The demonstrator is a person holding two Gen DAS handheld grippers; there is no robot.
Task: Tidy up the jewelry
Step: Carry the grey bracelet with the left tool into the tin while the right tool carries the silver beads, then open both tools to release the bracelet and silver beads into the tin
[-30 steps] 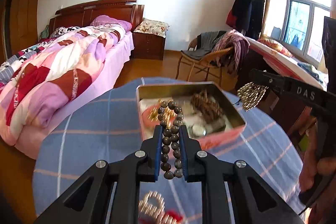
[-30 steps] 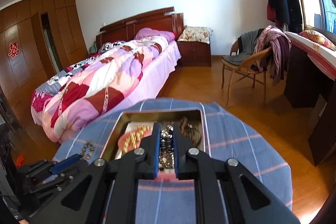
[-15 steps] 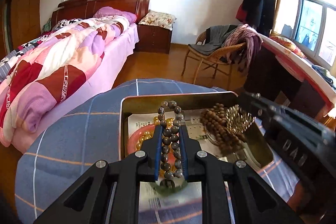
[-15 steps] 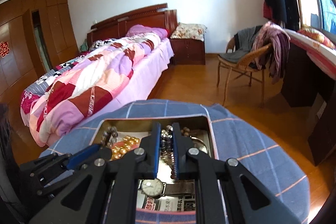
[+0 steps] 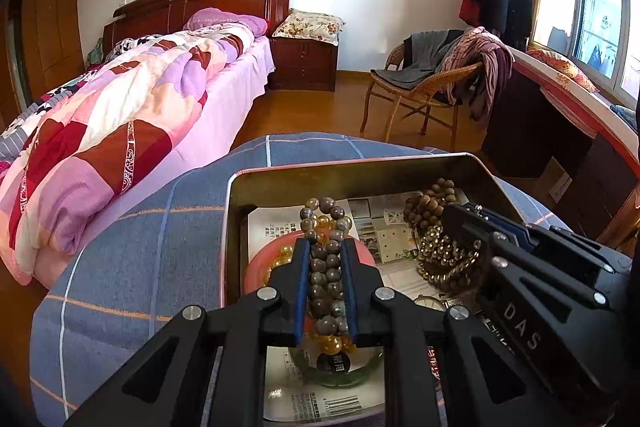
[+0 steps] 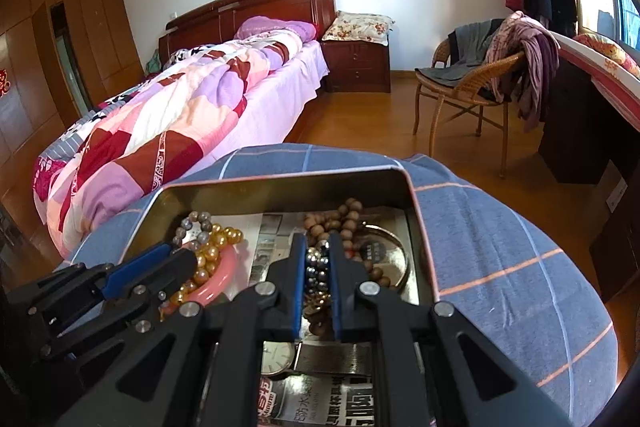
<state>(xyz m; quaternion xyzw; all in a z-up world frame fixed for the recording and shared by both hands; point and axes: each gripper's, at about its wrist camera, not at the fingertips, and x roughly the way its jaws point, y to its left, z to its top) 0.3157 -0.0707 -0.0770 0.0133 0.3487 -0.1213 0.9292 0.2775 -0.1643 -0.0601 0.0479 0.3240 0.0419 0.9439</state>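
Both grippers have been brought lower and further over the tin [image 5: 472, 167] than half a second earlier, so that each now hangs inside its rim.

A grey bead bracelet [image 5: 325, 267] is clamped between the nearly closed fingers of the left gripper [image 5: 325, 245]; its far loop sticks out beyond the fingertips, above a pink bangle [image 6: 218, 277] and yellow beads [image 6: 212, 247] at the left of the tin. A green bangle [image 5: 340, 375] is seen on the printed paper [image 5: 276, 223] lining the tin, near that gripper.

A strand of dark metallic beads [image 6: 314, 267] is pinched by the right gripper [image 6: 315, 241], whose fingers are likewise closed to a narrow gap. It is held over the right half of the tin, where brown wooden beads [image 6: 340, 219] and a metal bangle [image 6: 394, 243] lie; whether the strand touches them cannot be told. A watch [image 6: 278, 355] with a mesh strap lies at the near side, under the right gripper.

The tin stands on a table covered with a blue checked cloth [image 6: 500, 247]. Beyond it a bed [image 6: 192, 123] is seen at the left and a wicker chair [image 6: 464, 87] at the right.
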